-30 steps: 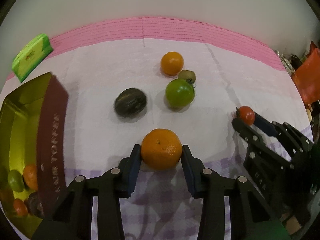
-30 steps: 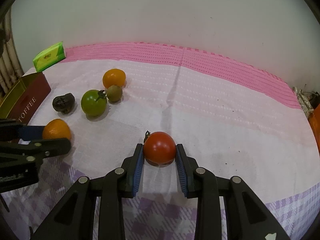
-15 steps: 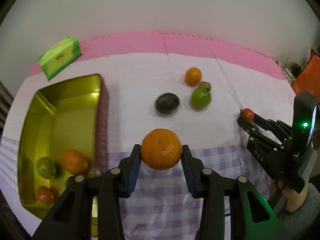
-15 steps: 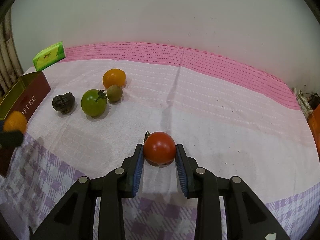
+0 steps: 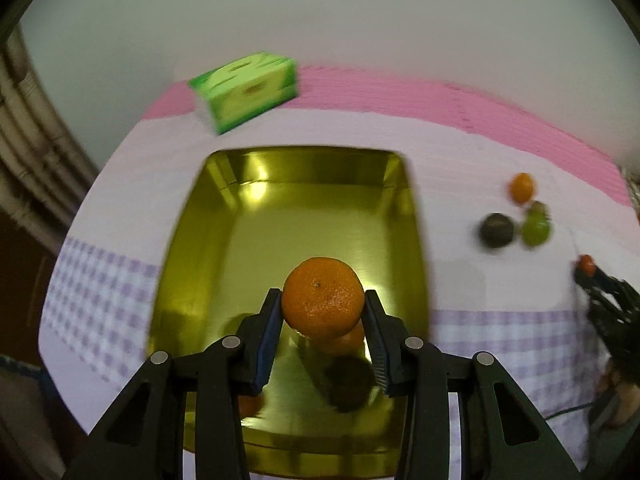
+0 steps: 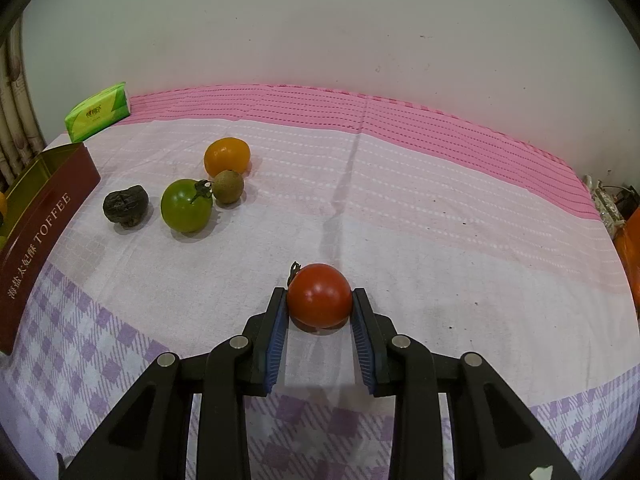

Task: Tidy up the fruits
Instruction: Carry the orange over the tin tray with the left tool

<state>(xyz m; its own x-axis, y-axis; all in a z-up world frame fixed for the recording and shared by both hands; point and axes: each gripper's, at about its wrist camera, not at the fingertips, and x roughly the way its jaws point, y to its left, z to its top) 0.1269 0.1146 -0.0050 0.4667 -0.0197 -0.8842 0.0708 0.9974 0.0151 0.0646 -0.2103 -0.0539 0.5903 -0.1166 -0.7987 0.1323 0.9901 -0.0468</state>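
Carrying a mandarin (image 5: 323,297) clamped between its pads, the left tool (image 5: 323,320) hangs above the gold toffee tin (image 5: 280,216), over the tin's near half. Judged from this, the drop-off step is in hand: lower a little, then part the pads over bare tin floor. Beside the tin, the right tool (image 6: 320,312) grips a red tomato (image 6: 319,294) resting on the bench cloth (image 6: 440,240). Fruits already in the tin sit under the left tool, blurred and half hidden; their kinds are unclear.
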